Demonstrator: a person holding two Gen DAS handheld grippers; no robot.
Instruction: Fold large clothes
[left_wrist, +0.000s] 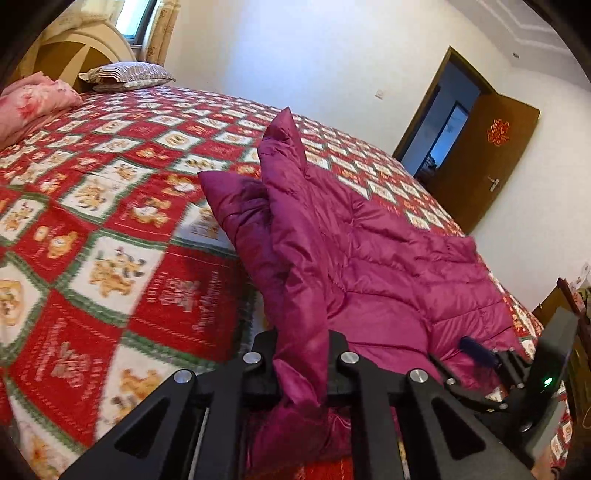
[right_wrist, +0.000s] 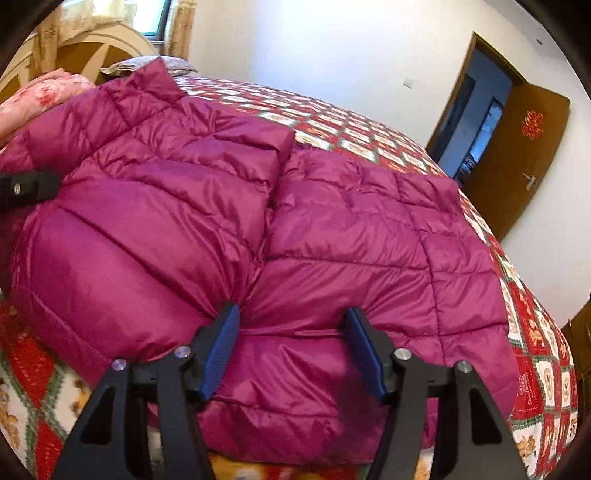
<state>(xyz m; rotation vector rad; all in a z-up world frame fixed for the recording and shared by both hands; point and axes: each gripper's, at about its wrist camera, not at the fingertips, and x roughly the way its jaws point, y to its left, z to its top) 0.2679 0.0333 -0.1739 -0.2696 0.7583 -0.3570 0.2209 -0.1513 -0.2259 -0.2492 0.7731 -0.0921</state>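
Left gripper (left_wrist: 301, 363) tilted down, jaws clamped on magenta jacket (right_wrist: 258, 221); right gripper (right_wrist: 291, 350) jaws wide astride it.

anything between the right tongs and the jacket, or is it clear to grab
Nothing visible is in the way. The right tongs stand open with the magenta jacket bulging between the blue pads; the left tongs already pinch its edge.

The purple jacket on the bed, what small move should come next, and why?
Probably close the right gripper on the puffy jacket: its jaws stand open around a bunched fold, while the left gripper already pinches fabric.
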